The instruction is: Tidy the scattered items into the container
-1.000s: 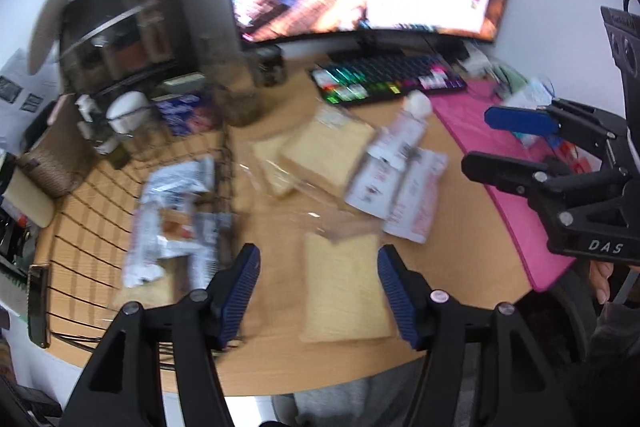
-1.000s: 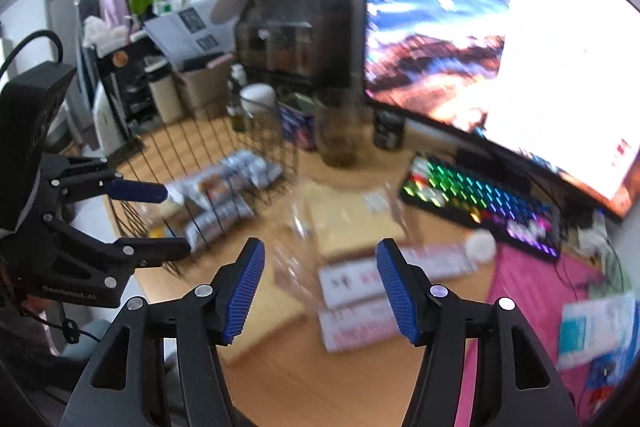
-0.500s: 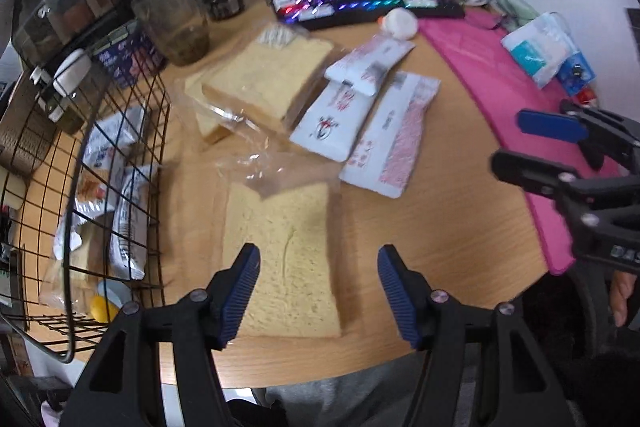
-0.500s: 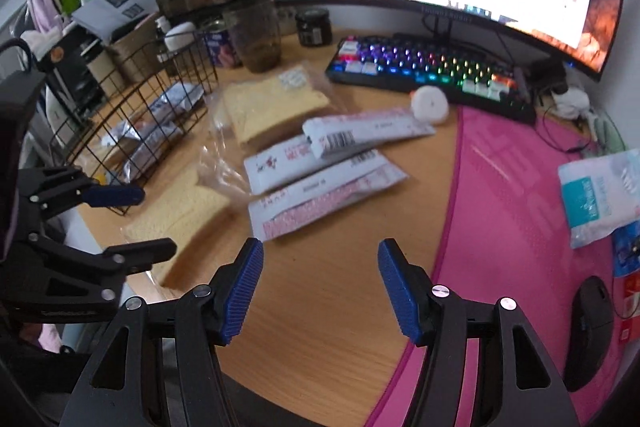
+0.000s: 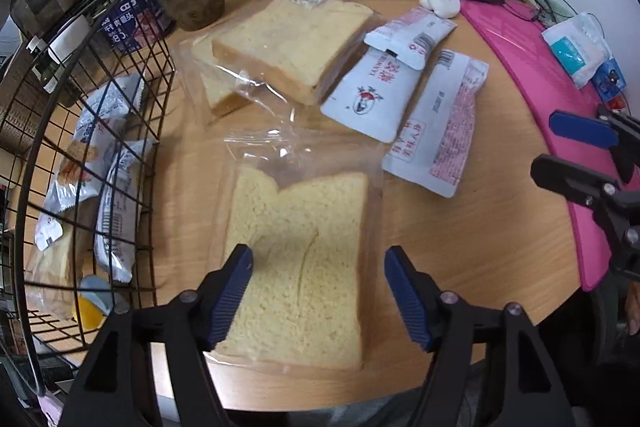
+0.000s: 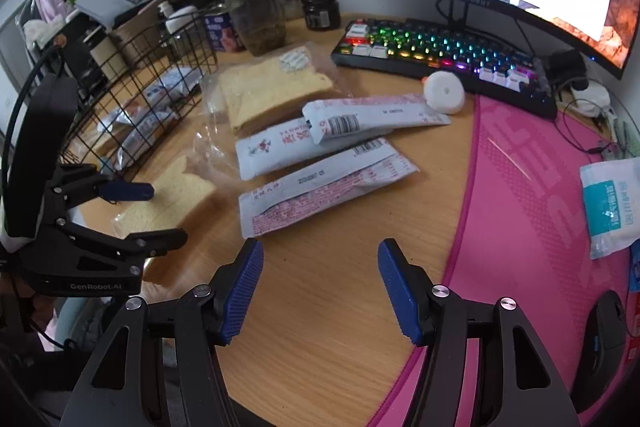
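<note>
Hovering over the near bagged bread (image 5: pixel 298 259), the left gripper (image 5: pixel 318 291) stands released, jaws straddling it. Right gripper (image 6: pixel 320 291) likewise released above bare desk (image 6: pixel 340 267). Wire basket (image 5: pixel 132 131) sits left, holding packets (image 5: pixel 84 163).

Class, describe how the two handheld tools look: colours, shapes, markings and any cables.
Both the left tool and right tool are black angular frames with silver screws and ribbed blue finger pads. The left body reads "GenRobot.AI", and a black cable arcs from it.
</note>
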`<state>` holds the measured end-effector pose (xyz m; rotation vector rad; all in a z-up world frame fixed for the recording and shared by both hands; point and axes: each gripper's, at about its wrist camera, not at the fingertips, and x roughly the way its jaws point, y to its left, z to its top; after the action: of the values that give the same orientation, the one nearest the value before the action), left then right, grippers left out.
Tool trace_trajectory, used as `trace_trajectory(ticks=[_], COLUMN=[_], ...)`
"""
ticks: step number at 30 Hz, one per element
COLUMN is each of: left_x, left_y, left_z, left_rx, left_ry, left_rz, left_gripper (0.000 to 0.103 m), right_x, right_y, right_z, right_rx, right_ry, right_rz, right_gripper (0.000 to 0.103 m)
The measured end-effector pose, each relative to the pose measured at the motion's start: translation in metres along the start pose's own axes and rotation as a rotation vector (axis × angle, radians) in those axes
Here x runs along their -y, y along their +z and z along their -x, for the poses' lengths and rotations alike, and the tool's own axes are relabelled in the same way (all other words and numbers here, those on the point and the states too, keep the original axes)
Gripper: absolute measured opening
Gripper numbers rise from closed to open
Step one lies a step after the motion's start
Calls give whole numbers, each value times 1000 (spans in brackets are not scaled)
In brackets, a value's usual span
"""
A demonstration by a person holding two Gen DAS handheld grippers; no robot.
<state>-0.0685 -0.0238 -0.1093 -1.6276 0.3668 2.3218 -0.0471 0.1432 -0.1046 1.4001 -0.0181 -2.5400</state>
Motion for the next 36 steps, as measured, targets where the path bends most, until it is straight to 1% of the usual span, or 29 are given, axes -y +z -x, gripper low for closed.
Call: trace_trajectory(ticks=[3,6,8,9,10,14,18,19,22,24,25,26,28,30,32,34,36], left_x=[-4,-13,-20,-23,-25,-25,-27,-27,-20,-9,-5,-1,7,13,17,13,9], left_y=[4,7,7,7,8,7,5,5,4,2,1,1,1,2,2,4,6], left_z=[-4,-6,1,6,9,-2,-5,-7,-11,-13,-13,-12,-8,-7,-7,-5,-2], left_rx=[7,14,37,56,59,21,13,6,0,-3,-3,-2,-2,-5,-10,-3,12], left_ry=[16,42,20,17,30,48,25,18,26,49,45,29,-29,-47,-36,-38,-16], left_rz=[-5,11,34,41,32,-7,-6,-3,-9,-41,-50,-55,-53,-59,-69,-41,-22], left_gripper=[79,79,79,79,79,79,80,82,87,87,87,87,87,87,87,87,87], right_x=[0,-2,-4,-5,-6,-11,-13,-13,-12,-11,-11,-10,-9,-8,-8,-7,-5], right_y=[1,3,5,6,6,9,10,9,9,10,10,10,10,9,8,8,8], right_z=[-4,-7,-10,-11,-12,-12,-13,-13,-14,-13,-13,-13,-13,-14,-12,-11,-11], right_rx=[-6,-7,-10,-13,-17,-10,-10,-13,-14,-10,-10,-10,-12,-15,-12,-7,-6], right_ry=[2,4,8,10,11,22,23,24,21,19,18,17,16,16,17,17,13], right_rz=[3,8,14,18,21,29,34,34,31,29,27,26,22,21,21,21,17], right_gripper=[60,60,60,60,60,60,60,60,60,60,60,60,60,60,60,60,60])
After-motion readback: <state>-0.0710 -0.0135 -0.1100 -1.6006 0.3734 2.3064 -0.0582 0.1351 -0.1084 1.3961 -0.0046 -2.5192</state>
